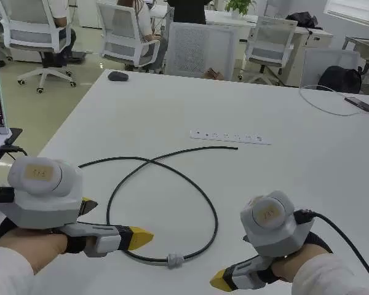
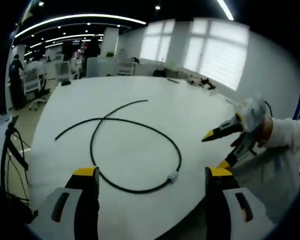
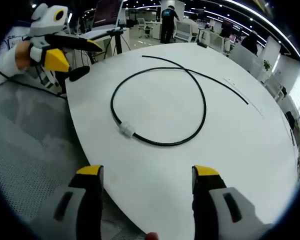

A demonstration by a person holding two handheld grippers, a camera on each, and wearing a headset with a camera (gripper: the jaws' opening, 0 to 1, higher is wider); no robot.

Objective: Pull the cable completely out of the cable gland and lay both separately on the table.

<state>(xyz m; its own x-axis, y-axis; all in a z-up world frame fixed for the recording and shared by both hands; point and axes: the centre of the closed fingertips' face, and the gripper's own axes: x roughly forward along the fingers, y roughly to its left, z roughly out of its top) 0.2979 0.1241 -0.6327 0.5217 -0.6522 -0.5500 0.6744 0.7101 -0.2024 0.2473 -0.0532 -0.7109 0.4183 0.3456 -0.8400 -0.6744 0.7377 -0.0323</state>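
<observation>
Grey cable gland (image 1: 174, 260) threaded on looped black cable (image 1: 150, 161), on white surface (image 1: 295, 178), between left hand-held gripper (image 2: 151, 172) and right hand-held gripper (image 3: 147, 170), both wide apart, empty.

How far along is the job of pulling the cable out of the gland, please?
Nothing looks done yet: the grey cable gland still sits threaded on the looped black cable on the white table. Nothing is in hand; the left gripper and right gripper hover with jaws open, touching neither. Left: grip both, pull the cable free, lay them apart.
</observation>
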